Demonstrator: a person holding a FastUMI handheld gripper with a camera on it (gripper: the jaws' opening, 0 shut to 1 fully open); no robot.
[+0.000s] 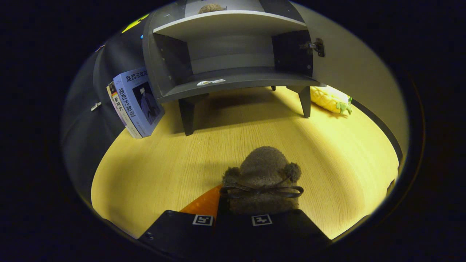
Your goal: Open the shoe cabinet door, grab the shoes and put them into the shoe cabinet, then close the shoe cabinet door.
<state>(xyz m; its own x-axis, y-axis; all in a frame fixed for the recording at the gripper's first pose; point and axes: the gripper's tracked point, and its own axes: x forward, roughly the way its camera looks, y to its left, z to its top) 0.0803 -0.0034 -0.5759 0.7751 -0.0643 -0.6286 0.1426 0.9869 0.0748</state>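
The fuzzy brown shoe (263, 178) sat right between the gripper (233, 214) fingers, toe pointing away toward the cabinet, a dark bow across its top and a pom-pom on each side. The fingers were drawn in close on either side of its heel end, and the shoe looked held, though the actual contact was hidden under the finger housings, so a firm clamp could not be confirmed. The gripper was low over the wooden table (153, 167) and aimed straight ahead, level with the surface.

Farther off stood the grey shoe cabinet (229, 80) on short legs, its door (349, 69) swung open to the right with a hinge showing. The lower shelf was bare apart from two small stickers, too small to read. On the upper shelf a second fuzzy shoe (211, 8) peeked out, mostly cut off.

To the left, two books (136, 103) leaned against the cabinet side, covers bearing Chinese characters. To the right, behind a cabinet leg, lay a yellow pineapple toy (329, 99), partly hidden by the door.
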